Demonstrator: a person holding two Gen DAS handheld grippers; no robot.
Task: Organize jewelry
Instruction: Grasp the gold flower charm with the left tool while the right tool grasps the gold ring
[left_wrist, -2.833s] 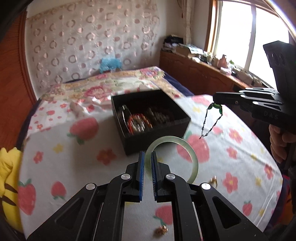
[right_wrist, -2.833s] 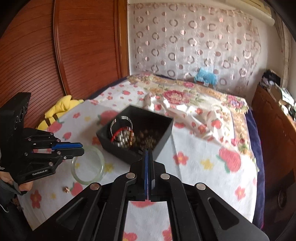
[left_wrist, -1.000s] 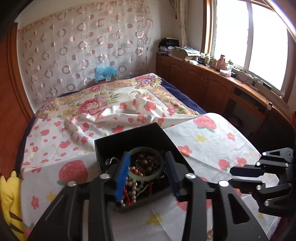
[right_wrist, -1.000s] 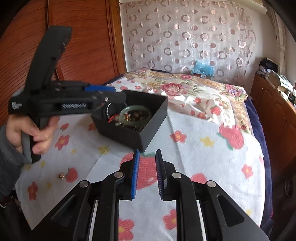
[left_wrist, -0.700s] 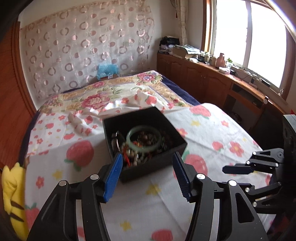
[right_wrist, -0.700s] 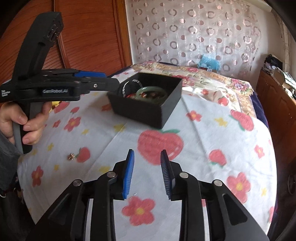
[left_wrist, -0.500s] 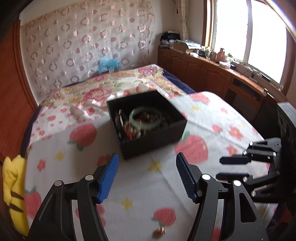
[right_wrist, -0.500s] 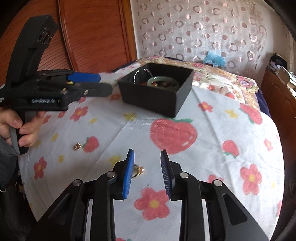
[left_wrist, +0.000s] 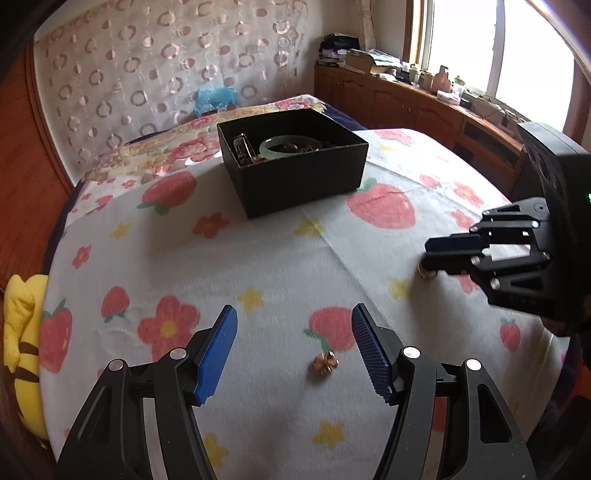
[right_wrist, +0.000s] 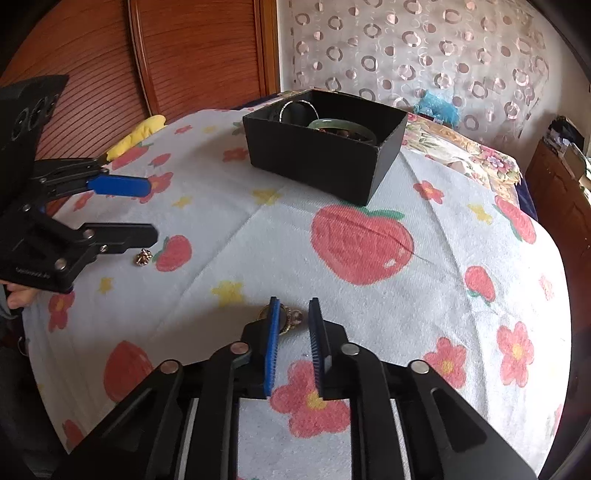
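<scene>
Your right claw (right_wrist: 293, 317) is parted a little, its blue pads straddling a small gold ring (right_wrist: 286, 320) that lies on the strawberry-print cloth (right_wrist: 369, 295); the ring sits at the tips, against the left pad, and nothing is clamped. From the left wrist view the same claw (left_wrist: 430, 254) comes in from the right with the ring (left_wrist: 426, 274) peeking out under its tip.

Your left claw (left_wrist: 293, 343) is spread wide, holding nothing. A small gold earring (left_wrist: 325, 363) lies on the cloth between and just ahead of its pads. In the right wrist view that claw (right_wrist: 147, 210) sits at the left edge, with the earring (right_wrist: 142, 256) just below its lower finger.

Farther out, the black box (left_wrist: 295, 177) stands on the cloth, well apart from both claws. Inside it a pale green bangle (left_wrist: 284, 147) rests on top of a heap of beads and bracelets. A yellow plush toy (left_wrist: 22, 332) lies at the left edge of the cloth.
</scene>
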